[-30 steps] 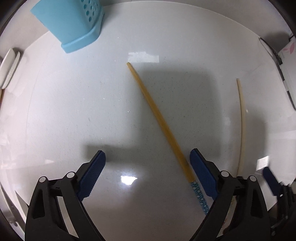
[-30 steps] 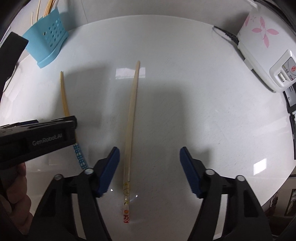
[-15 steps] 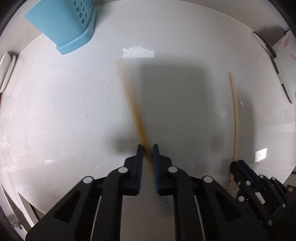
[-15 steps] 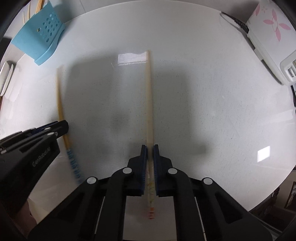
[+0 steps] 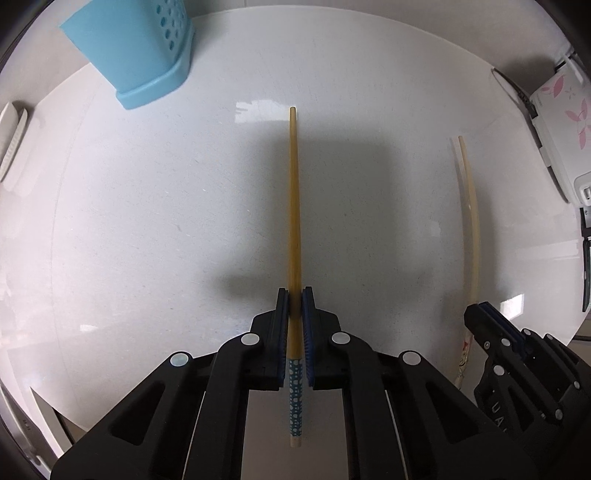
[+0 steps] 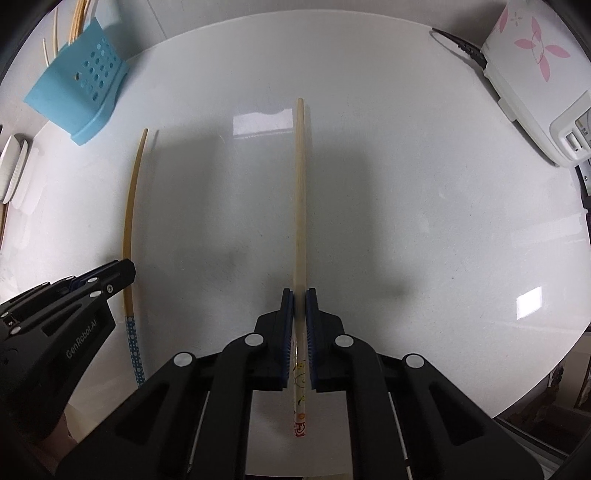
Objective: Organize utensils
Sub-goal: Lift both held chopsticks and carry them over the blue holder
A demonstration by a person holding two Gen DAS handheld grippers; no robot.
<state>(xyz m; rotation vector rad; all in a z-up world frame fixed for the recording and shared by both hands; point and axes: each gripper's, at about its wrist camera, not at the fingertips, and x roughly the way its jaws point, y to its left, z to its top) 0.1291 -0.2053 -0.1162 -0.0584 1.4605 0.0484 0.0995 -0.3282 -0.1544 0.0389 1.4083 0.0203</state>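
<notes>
Clamped in the left gripper (image 5: 294, 301), a golden chopstick (image 5: 294, 206) with blue dotted end, and in the right gripper (image 6: 300, 302) a pale chopstick (image 6: 300, 199) with printed end, both above the white table (image 6: 406, 221), tips toward 12 o'clock; at 10 o'clock, blue holder (image 6: 79, 88) containing chopsticks.

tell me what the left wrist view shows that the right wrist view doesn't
Only the left wrist view shows the left tool head-on, shut on the amber chopstick with the blue dotted end.

Only the right wrist view shows the right tool head-on, shut on the pale chopstick, and loose chopsticks standing in the blue holder.

Both show the white countertop, the holder, both chopsticks, the other tool at the frame's edge, and the white flowered appliance.
</notes>
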